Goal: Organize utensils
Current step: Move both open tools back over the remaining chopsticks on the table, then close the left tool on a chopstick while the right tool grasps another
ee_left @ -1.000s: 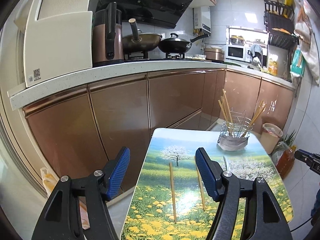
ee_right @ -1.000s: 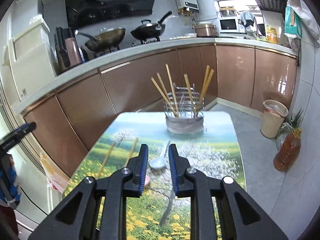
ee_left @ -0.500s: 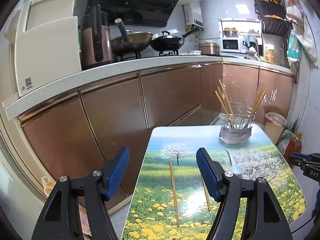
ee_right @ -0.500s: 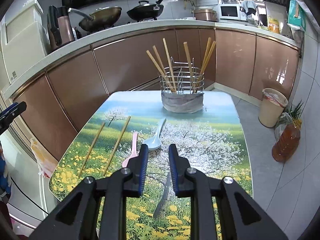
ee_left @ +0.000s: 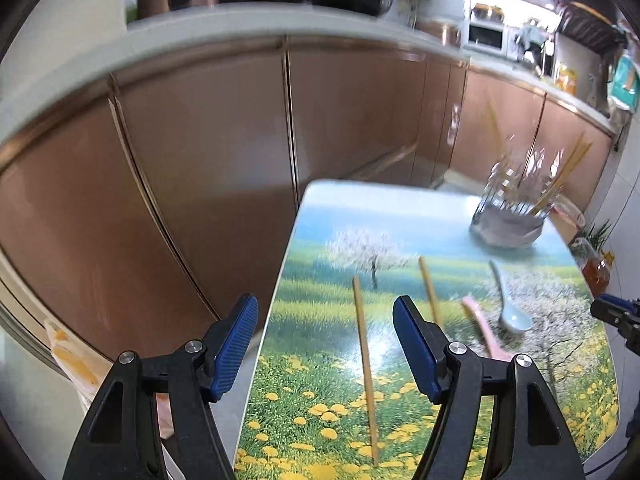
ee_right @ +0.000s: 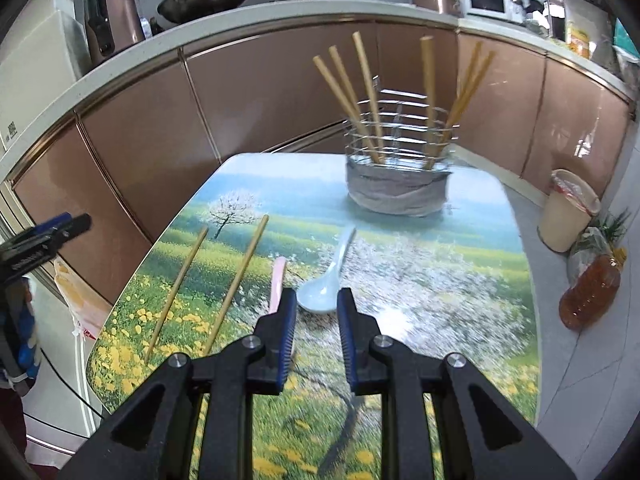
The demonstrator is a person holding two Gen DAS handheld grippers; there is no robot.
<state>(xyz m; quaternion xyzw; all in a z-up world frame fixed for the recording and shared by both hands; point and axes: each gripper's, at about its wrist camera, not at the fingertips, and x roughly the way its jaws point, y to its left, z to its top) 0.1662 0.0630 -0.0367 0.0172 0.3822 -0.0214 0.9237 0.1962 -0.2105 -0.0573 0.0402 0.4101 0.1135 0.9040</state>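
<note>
Two wooden chopsticks (ee_right: 180,284) (ee_right: 240,276), a pink spoon (ee_right: 278,280) and a pale blue spoon (ee_right: 332,272) lie on the table with the meadow print (ee_right: 460,280). A wire holder (ee_right: 396,184) with several chopsticks stands at the far end. My left gripper (ee_left: 324,320) is open wide above the table's near left corner, and the left chopstick (ee_left: 366,368) shows between its fingers, below them. My right gripper (ee_right: 317,300) hovers just short of the blue spoon's bowl, its jaws a narrow gap apart with nothing in it.
Copper cabinet doors (ee_left: 200,160) and a counter with pans run along the far side. A cream bin (ee_right: 568,212) and an oil bottle (ee_right: 592,292) stand on the floor to the right of the table. The left gripper's tip (ee_right: 48,236) shows at the left edge.
Both grippers have dropped and tilted down toward the table, so the loose utensils look larger and nearer. Neither gripper's jaw gap has changed.
</note>
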